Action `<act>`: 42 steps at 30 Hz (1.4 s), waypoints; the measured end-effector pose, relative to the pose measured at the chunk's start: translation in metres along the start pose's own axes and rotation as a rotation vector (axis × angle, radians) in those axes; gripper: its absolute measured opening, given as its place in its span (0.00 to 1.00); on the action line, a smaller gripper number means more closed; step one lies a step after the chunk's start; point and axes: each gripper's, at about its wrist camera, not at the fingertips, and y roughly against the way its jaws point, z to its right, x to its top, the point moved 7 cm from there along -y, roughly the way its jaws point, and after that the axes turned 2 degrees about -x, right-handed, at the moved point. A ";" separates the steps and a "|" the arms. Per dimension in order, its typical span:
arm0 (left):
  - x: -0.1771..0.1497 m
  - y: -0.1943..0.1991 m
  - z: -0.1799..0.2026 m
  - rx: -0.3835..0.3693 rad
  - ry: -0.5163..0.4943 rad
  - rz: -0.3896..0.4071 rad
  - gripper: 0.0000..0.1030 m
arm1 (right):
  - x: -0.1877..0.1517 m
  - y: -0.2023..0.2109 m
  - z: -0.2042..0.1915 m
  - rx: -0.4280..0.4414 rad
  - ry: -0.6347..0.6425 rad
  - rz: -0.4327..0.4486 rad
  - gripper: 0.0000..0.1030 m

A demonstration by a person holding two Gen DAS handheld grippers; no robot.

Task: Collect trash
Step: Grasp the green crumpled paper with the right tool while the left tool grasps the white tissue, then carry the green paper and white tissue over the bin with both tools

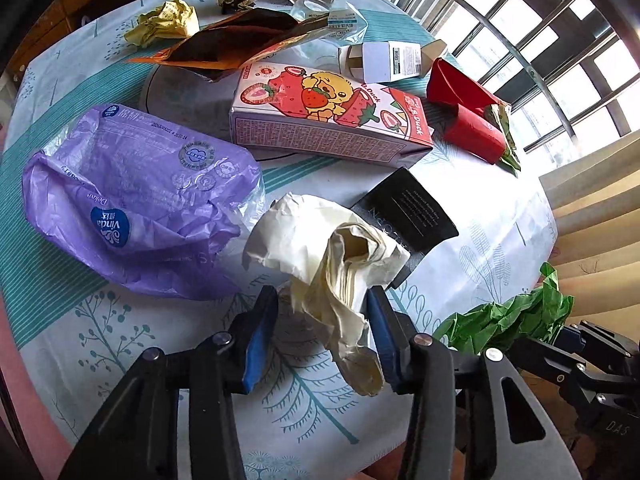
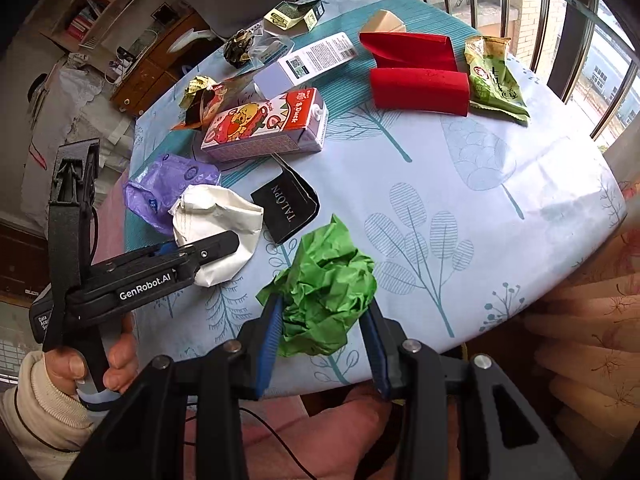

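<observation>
You are working two tools over one cloth-covered surface (image 2: 500, 184). Your left tool (image 1: 322, 334) is pinching one crumpled cream paper (image 1: 340, 256) between its blue pads, low in the middle of the left wrist frame. Your right tool (image 2: 324, 330) is pinching one crumpled green paper (image 2: 324, 296), low in the middle of the right wrist frame, at the surface's near edge.

Other trash is lying farther up both frames: one purple plastic bag (image 1: 136, 200) just left of the cream paper, one black card (image 1: 408, 210) touching it on the right, one strawberry drink carton (image 1: 328, 116) above the card, two red rolled pieces (image 2: 416, 72) at upper right, and one green snack wrapper (image 2: 496, 80) beside them.
</observation>
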 end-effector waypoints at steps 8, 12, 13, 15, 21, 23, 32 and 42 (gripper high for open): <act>-0.026 0.034 0.018 0.017 0.030 0.049 0.40 | 0.015 0.016 -0.017 0.005 0.157 -0.006 0.38; -0.036 0.060 0.027 0.062 0.063 0.116 0.40 | 0.015 0.025 -0.021 0.024 0.246 -0.012 0.38; -0.038 0.066 0.029 0.079 0.070 0.132 0.40 | 0.014 0.027 -0.021 0.032 0.268 -0.013 0.38; -0.046 0.079 0.034 0.112 0.093 0.166 0.40 | 0.011 0.033 -0.019 0.051 0.316 -0.015 0.38; -0.094 0.104 0.067 0.192 0.224 0.263 0.40 | -0.012 0.047 -0.003 0.109 0.484 -0.045 0.38; -0.113 0.101 0.083 0.214 0.270 0.281 0.40 | -0.028 0.049 0.008 0.125 0.541 -0.056 0.38; -0.210 0.060 0.143 0.227 0.417 0.243 0.40 | -0.117 0.034 0.077 0.139 0.606 -0.213 0.38; -0.271 -0.038 0.146 0.233 0.443 0.114 0.41 | -0.183 -0.036 0.129 0.049 0.556 -0.293 0.38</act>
